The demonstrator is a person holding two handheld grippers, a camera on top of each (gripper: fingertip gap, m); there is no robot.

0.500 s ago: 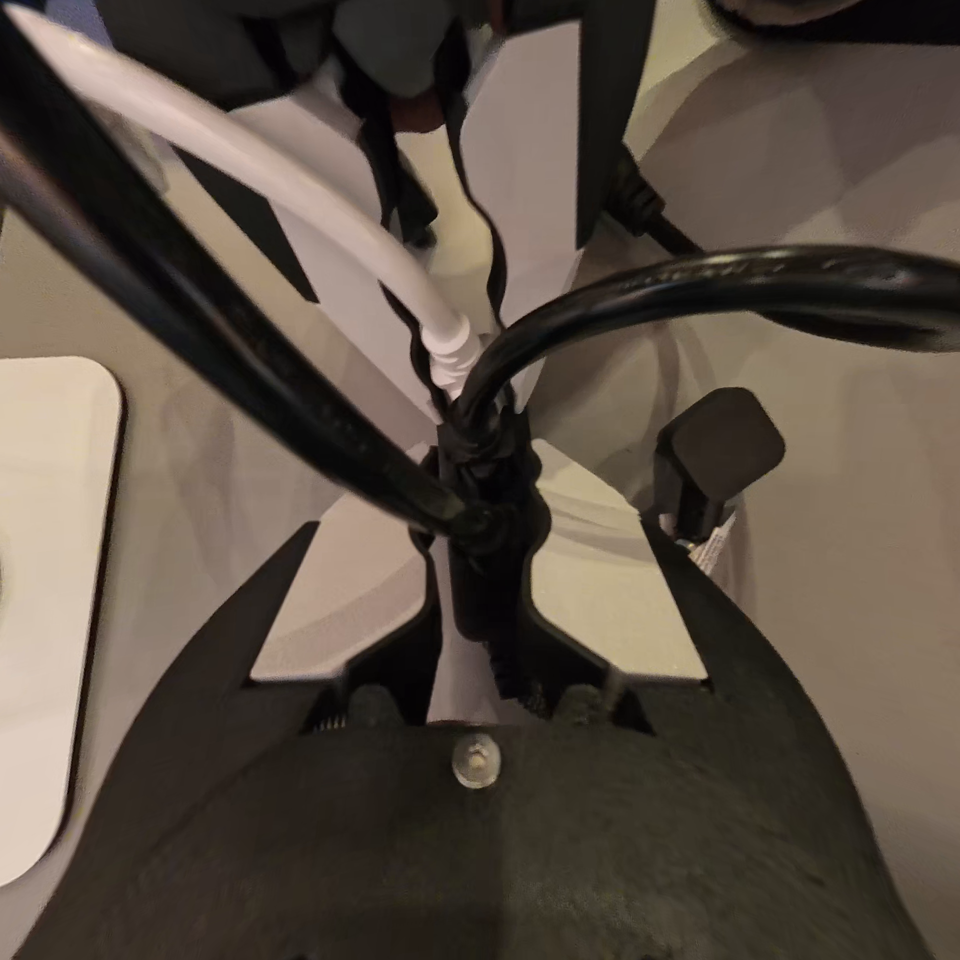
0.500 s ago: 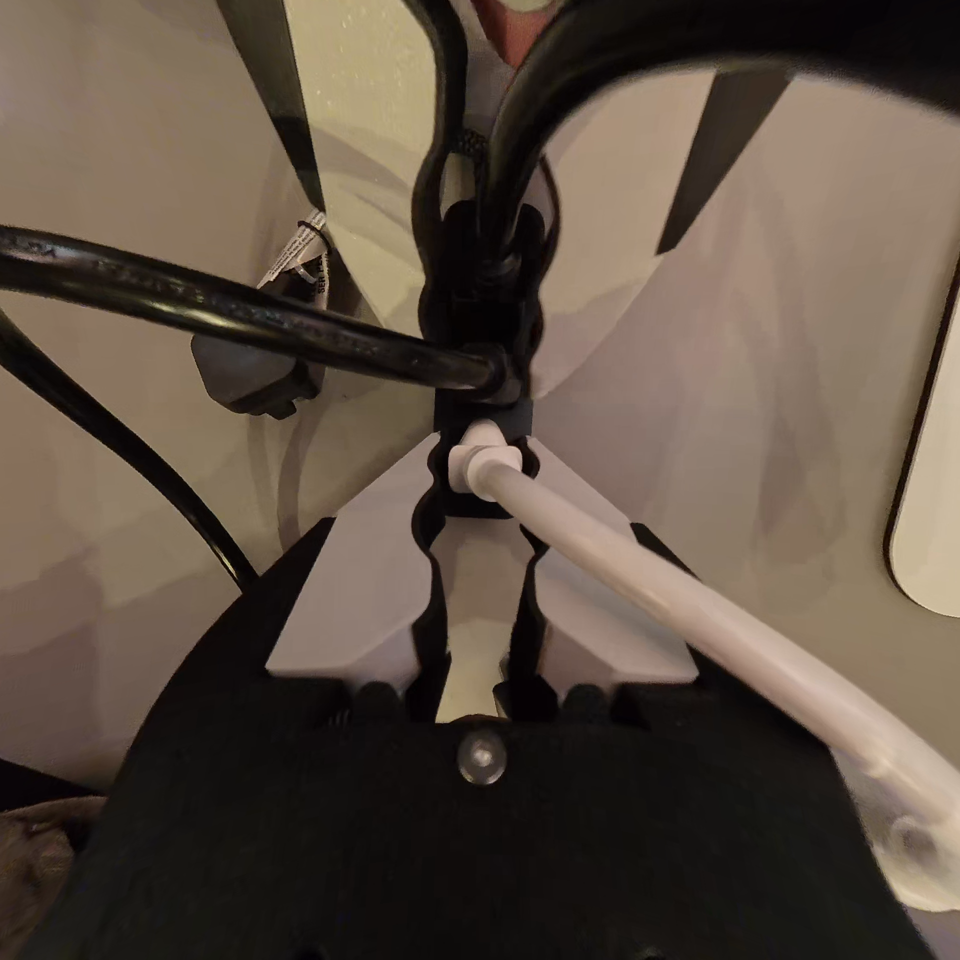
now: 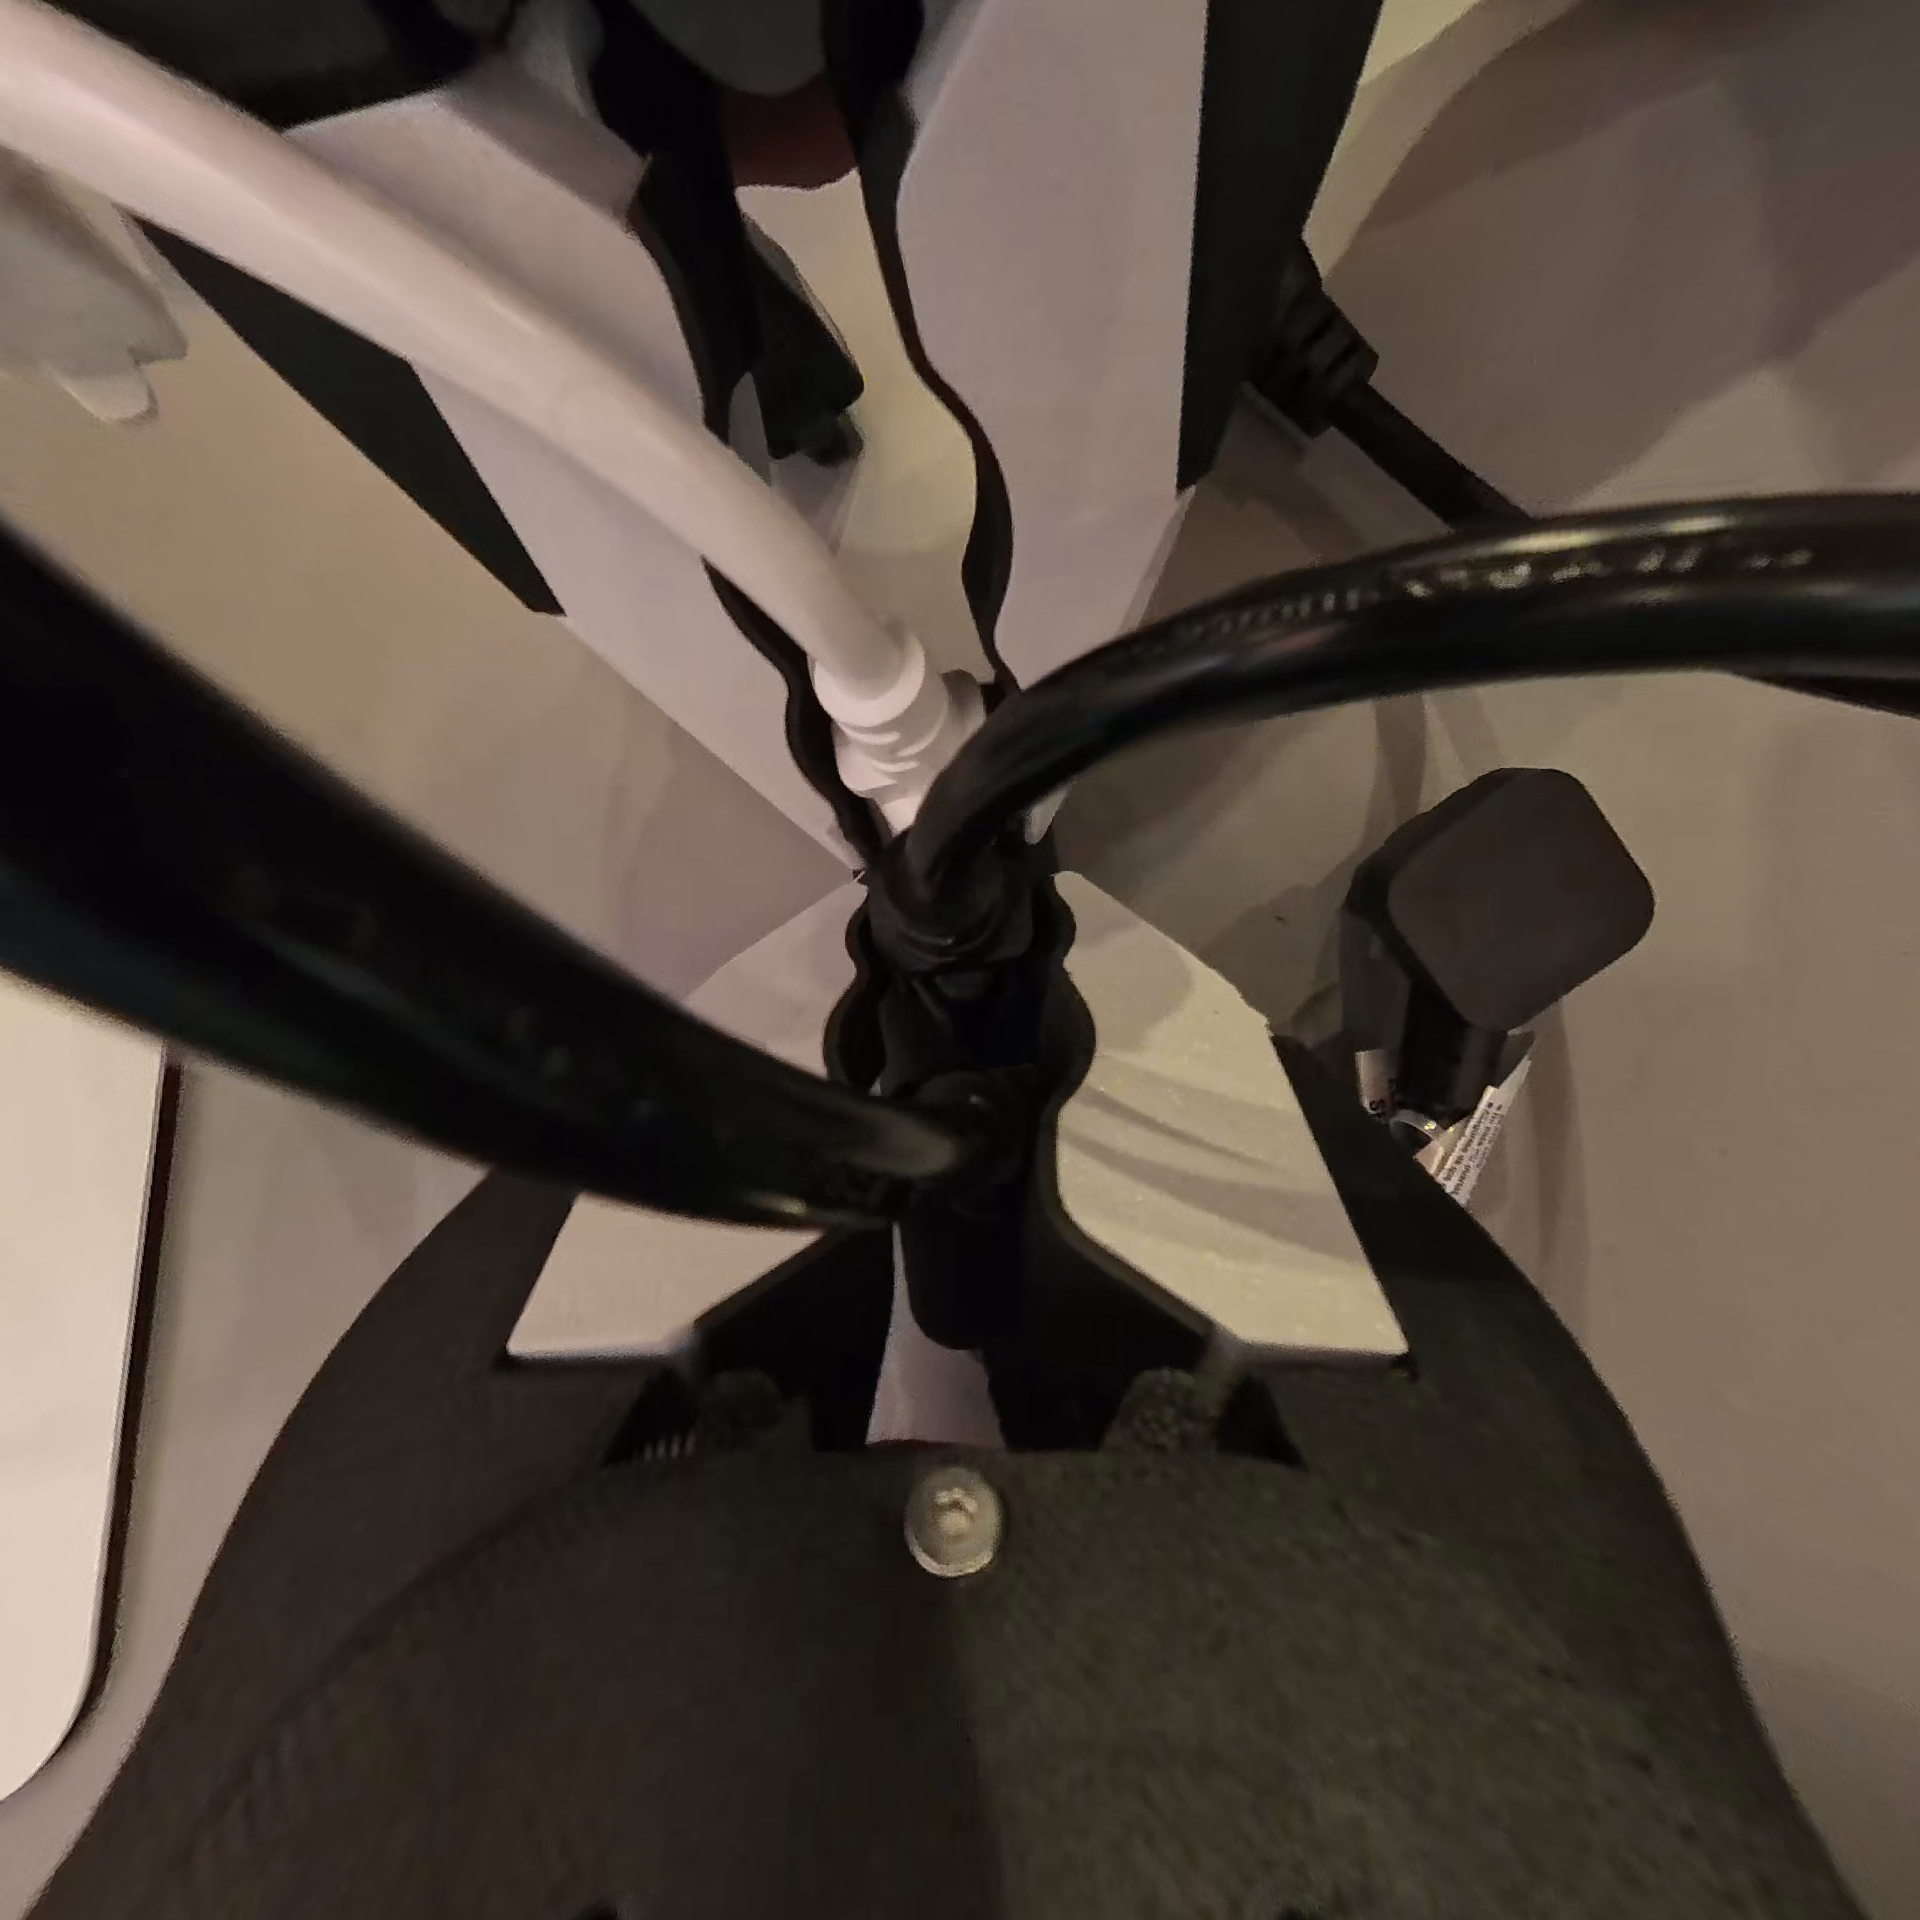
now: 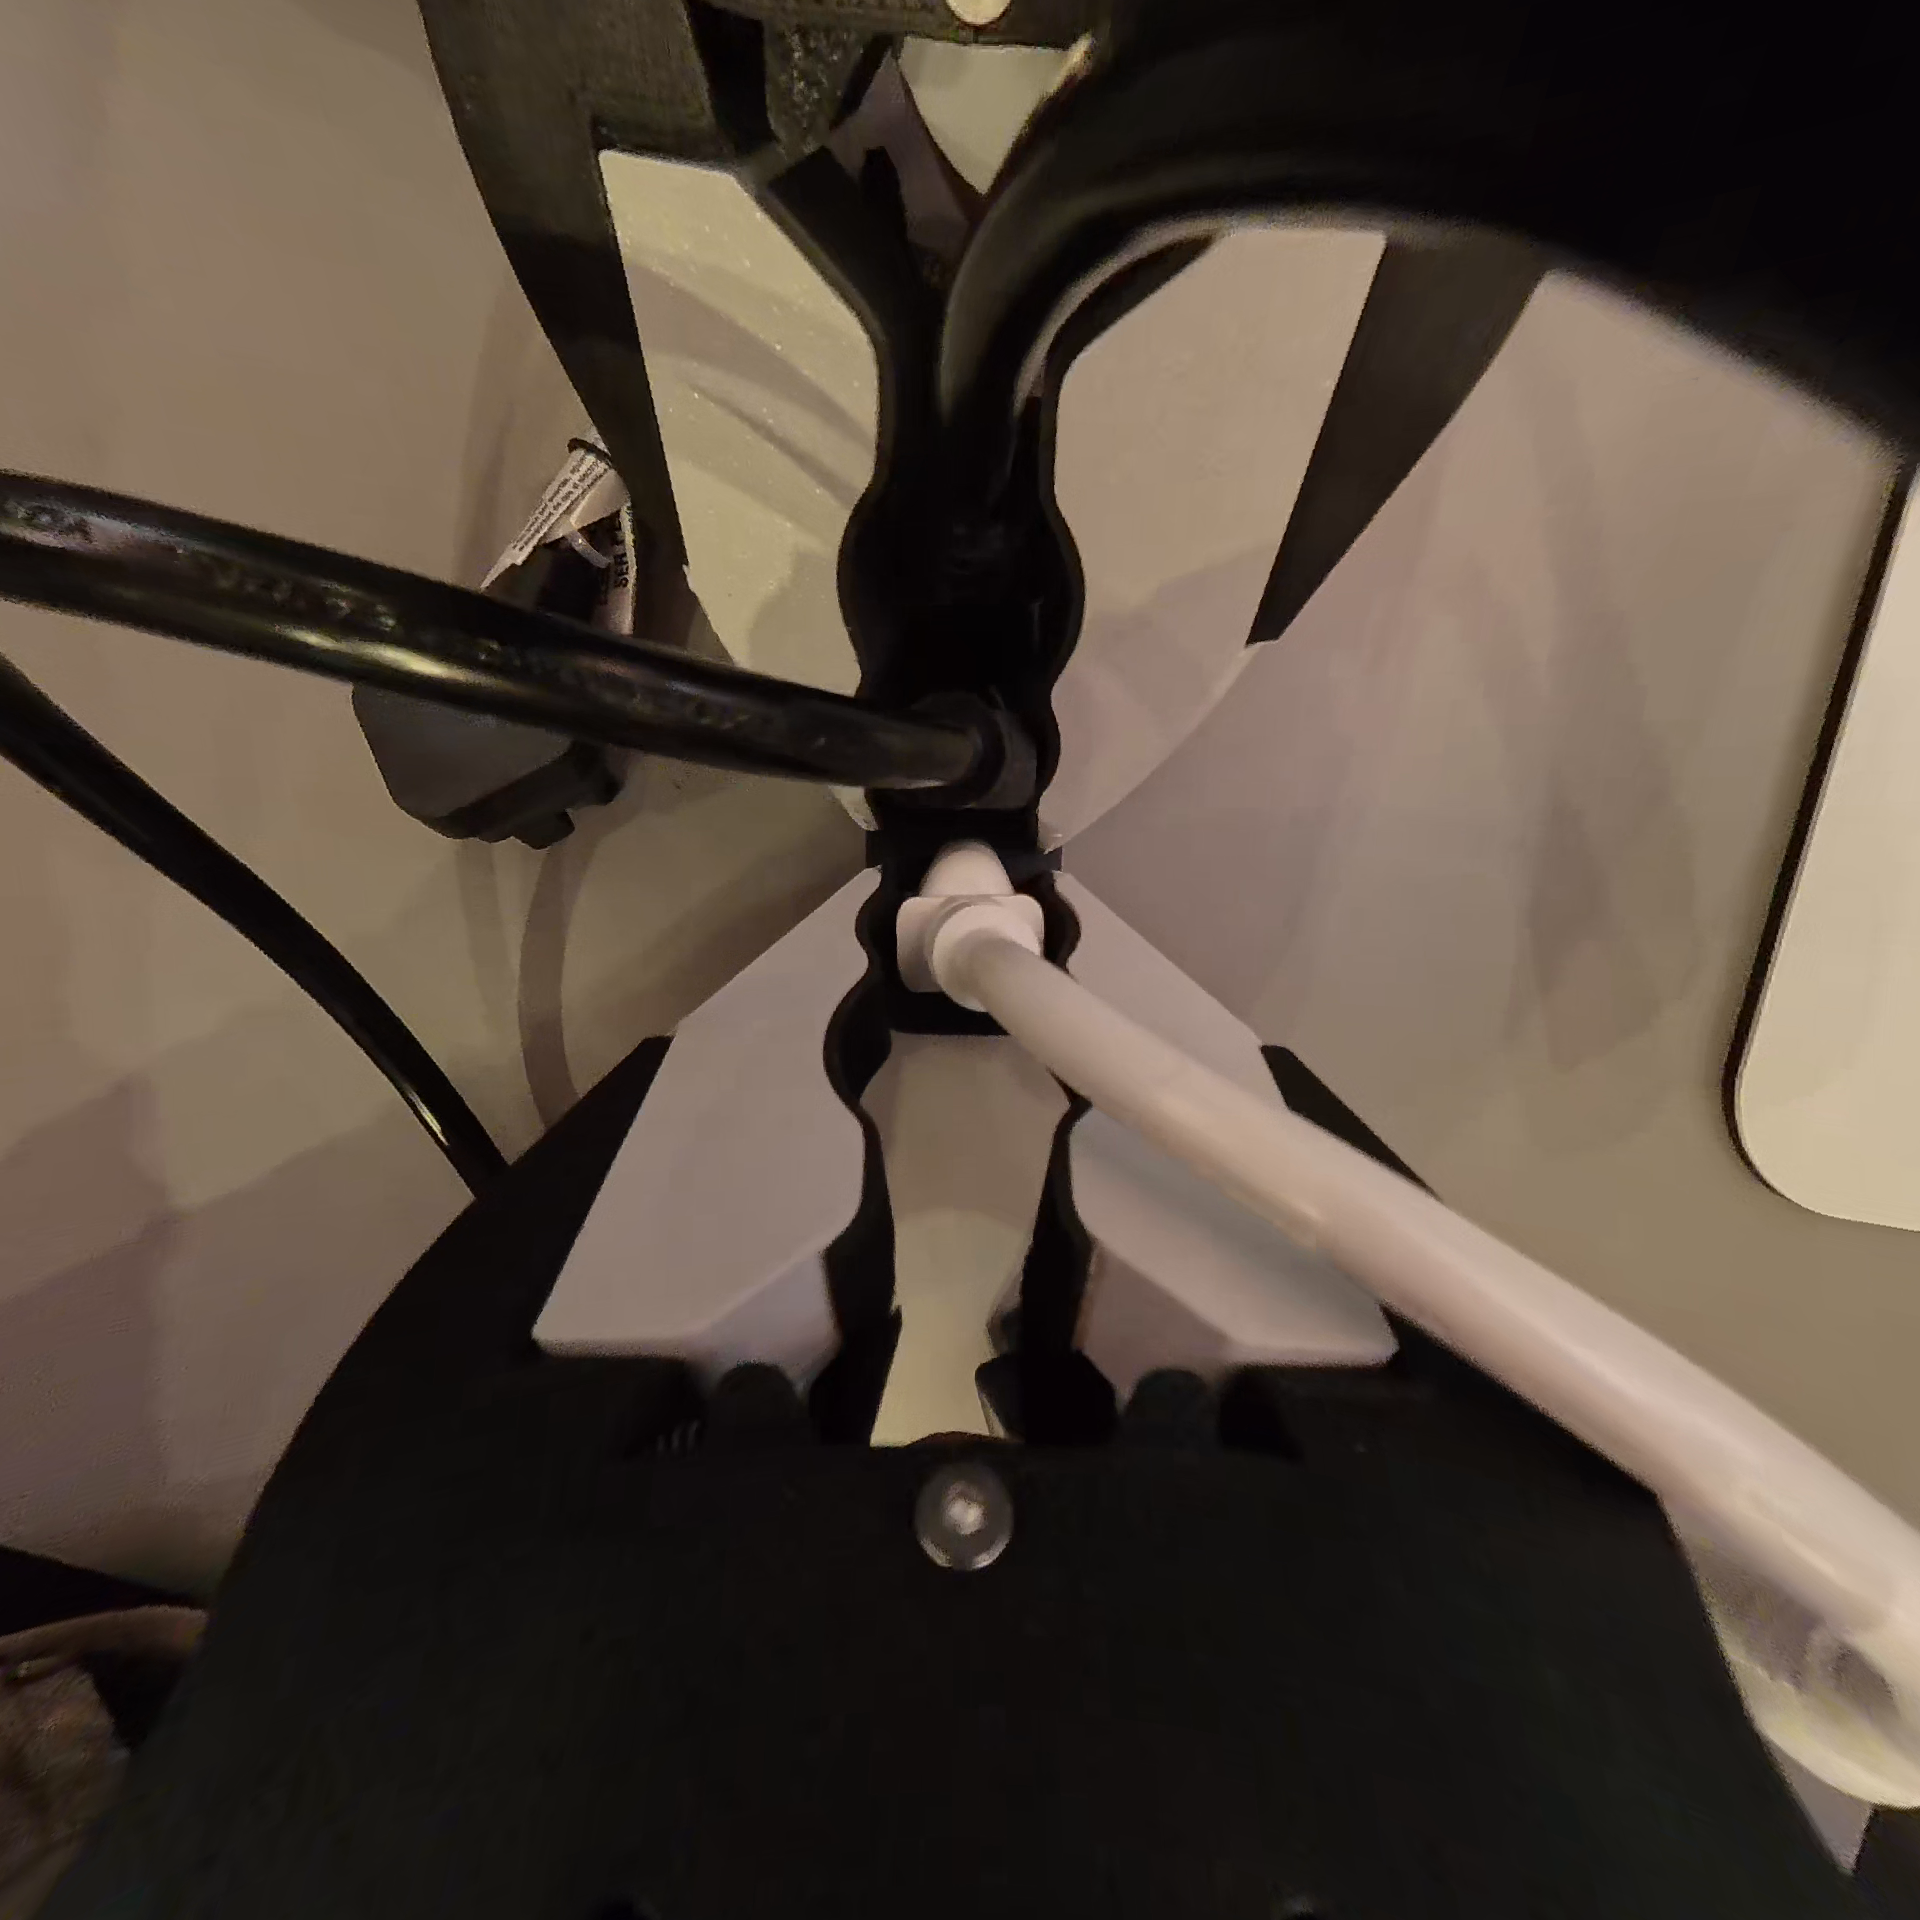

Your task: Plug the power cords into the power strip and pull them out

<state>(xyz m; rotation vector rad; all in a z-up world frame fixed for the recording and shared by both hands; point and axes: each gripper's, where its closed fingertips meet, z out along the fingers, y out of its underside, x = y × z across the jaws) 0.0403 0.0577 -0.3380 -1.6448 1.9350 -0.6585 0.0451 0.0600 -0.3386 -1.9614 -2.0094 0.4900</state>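
Between both claws' closed jaws, apparently, power strip (image 3: 956, 1091) with cords.

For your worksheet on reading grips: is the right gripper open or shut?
Shut. In the right wrist view the right gripper has its fingers closed against the white plug, no gap beside it; the white cord leads away from there.

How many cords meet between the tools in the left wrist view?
3: white cord from upper left, black cord from left, second black cord arching from right. Others may be hidden.
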